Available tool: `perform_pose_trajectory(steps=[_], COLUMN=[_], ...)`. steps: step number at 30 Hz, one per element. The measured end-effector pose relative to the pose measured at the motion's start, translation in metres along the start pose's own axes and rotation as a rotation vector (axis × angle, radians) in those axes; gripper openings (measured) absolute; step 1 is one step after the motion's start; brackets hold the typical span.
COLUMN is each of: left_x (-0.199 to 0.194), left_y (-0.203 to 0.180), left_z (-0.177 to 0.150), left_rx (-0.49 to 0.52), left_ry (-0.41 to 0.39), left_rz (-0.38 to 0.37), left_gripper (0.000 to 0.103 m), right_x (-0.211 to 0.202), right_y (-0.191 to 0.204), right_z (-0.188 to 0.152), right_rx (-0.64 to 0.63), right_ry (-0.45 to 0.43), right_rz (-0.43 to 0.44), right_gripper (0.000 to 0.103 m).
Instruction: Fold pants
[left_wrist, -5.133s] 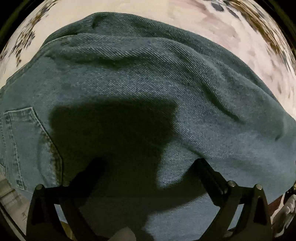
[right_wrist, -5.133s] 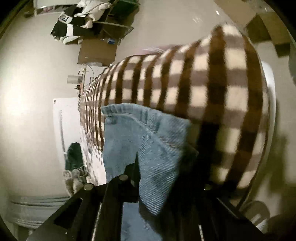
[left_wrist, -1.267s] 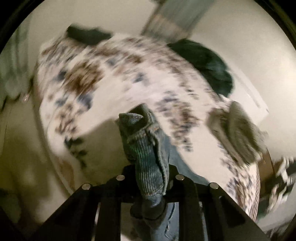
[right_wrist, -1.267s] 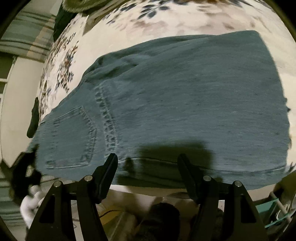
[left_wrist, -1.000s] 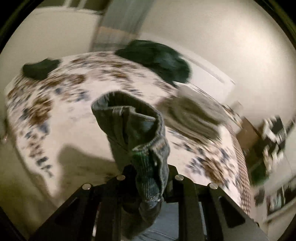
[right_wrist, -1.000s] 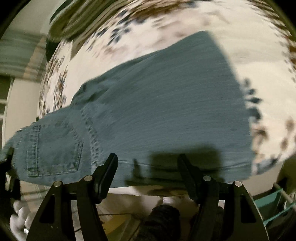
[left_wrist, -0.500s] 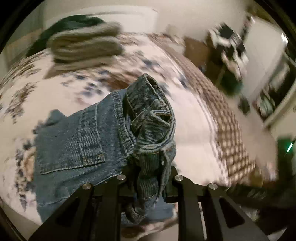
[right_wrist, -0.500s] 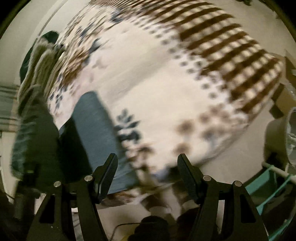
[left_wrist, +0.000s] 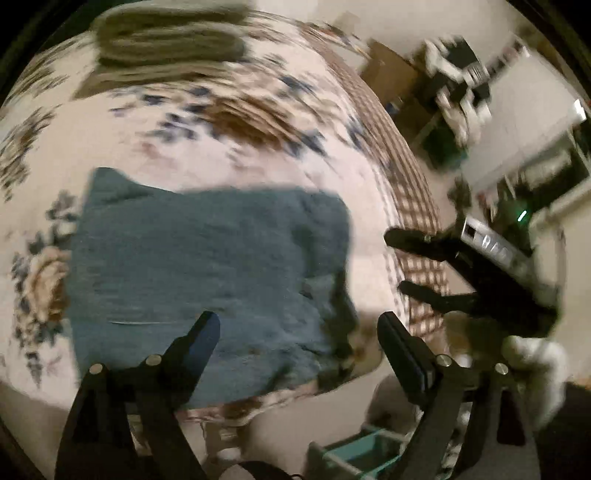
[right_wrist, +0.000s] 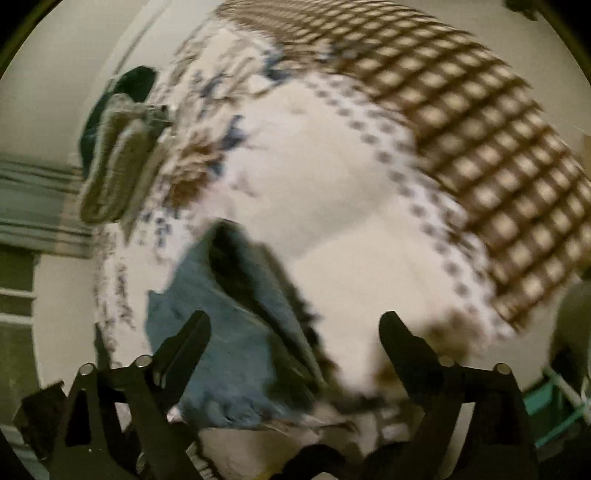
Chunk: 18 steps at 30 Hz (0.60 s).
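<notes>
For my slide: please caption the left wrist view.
Folded jeans lie on floral bedspread; both open grippers, left and right, hold nothing.

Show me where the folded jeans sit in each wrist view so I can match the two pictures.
Left wrist view: the folded jeans fill the centre-left, lying flat on the floral bedspread.
Right wrist view: the folded jeans sit lower left, seen edge-on near the bed's edge.
Shared landmark: the stack of folded olive-grey clothes, top in the left view, left in the right view.

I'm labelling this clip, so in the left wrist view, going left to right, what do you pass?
Floral bedspread → folded jeans → checked blanket edge → right claw, open → gloved hand holding it.
</notes>
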<state>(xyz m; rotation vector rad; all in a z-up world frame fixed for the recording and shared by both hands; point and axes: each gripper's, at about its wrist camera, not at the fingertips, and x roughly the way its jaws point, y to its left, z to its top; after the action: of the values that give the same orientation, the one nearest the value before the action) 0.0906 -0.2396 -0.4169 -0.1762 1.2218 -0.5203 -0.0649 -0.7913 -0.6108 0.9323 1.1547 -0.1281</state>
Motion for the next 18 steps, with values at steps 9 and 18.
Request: perform_pose_trajectory(steps=[9,18], left_x=[0.003,0.08], left_y=[0.141,0.181], left_z=[0.06,0.103], left_rx=[-0.245,-0.339], left_ry=[-0.023,0.103], left_rz=[0.185,0.129], left_gripper=[0.087,0.087], right_x=[0.118,0.067], right_y=[0.024,0.03], right_z=[0.033,0.009], right_rx=[0.003,-0.001], right_ry=[0.317,0.147], right_rz=[0.196,0.066], right_gripper=[0.091,0.018])
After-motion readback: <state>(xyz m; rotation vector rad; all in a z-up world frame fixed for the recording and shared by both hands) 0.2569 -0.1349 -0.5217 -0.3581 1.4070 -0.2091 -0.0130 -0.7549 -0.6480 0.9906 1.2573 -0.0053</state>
